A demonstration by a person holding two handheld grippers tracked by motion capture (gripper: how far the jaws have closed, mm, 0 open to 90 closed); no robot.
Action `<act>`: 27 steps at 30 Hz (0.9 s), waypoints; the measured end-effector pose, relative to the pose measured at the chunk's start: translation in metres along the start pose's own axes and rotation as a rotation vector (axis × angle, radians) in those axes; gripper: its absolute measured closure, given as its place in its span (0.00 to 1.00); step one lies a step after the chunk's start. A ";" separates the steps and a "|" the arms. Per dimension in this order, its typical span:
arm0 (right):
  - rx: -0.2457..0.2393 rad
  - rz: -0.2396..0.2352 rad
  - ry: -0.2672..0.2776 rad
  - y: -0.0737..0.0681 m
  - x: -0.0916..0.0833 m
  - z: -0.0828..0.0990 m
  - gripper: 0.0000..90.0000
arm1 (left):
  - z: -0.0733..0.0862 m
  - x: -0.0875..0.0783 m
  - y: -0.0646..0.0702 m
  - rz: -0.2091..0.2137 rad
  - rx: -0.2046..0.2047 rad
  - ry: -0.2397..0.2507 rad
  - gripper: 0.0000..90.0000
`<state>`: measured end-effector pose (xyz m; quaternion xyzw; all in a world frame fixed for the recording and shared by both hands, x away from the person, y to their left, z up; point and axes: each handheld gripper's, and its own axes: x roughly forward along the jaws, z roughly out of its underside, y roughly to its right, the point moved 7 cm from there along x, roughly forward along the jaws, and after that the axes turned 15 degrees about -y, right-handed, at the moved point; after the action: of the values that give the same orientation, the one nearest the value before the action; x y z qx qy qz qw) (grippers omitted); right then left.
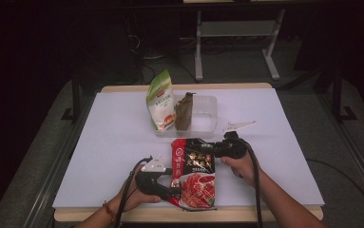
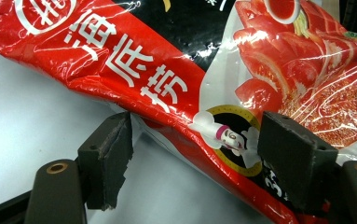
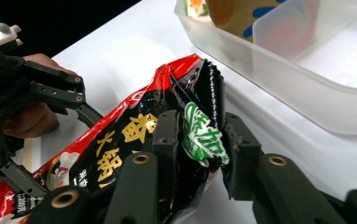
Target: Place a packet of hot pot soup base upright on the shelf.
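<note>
A red and black food bag (image 1: pixel 194 175) lies lengthwise on the white table (image 1: pixel 118 142) near its front edge. My left gripper (image 1: pixel 172 187) comes in from the left at the bag's lower corner. In the left gripper view the bag (image 2: pixel 167 70) runs slantwise between the two pads, and both pads touch it with the left gripper (image 2: pixel 195 154) standing wide. My right gripper (image 1: pixel 205 148) is at the bag's far end. In the right gripper view the right gripper (image 3: pixel 202 140) pinches the crumpled top corner of the bag (image 3: pixel 120 130), the part with a green label.
Behind the bag stands a clear plastic box (image 1: pixel 207 124) holding a green and white pouch (image 1: pixel 160 102) and a brown pouch (image 1: pixel 184 111). The box (image 3: pixel 283 79) is close beyond my right jaws. A small white piece (image 1: pixel 239 126) lies right of the box.
</note>
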<state>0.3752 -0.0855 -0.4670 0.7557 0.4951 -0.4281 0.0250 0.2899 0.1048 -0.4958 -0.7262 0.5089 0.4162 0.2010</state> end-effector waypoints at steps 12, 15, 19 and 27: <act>-0.111 0.015 0.037 -0.025 -0.025 -0.011 0.83 | -0.019 -0.006 -0.010 -0.018 -0.057 0.073 0.27; -0.125 0.023 0.058 -0.028 -0.032 -0.014 0.83 | -0.026 -0.005 -0.013 0.004 -0.057 0.088 0.26; -0.136 0.026 0.078 -0.029 -0.038 -0.015 0.83 | -0.035 -0.005 -0.016 0.022 -0.057 0.103 0.27; -0.163 0.025 0.095 -0.033 -0.040 -0.016 0.83 | -0.046 -0.004 -0.022 0.066 -0.063 0.129 0.24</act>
<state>0.3543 -0.0906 -0.4169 0.7766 0.5196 -0.3498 0.0681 0.3277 0.0833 -0.4688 -0.7404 0.5309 0.3908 0.1312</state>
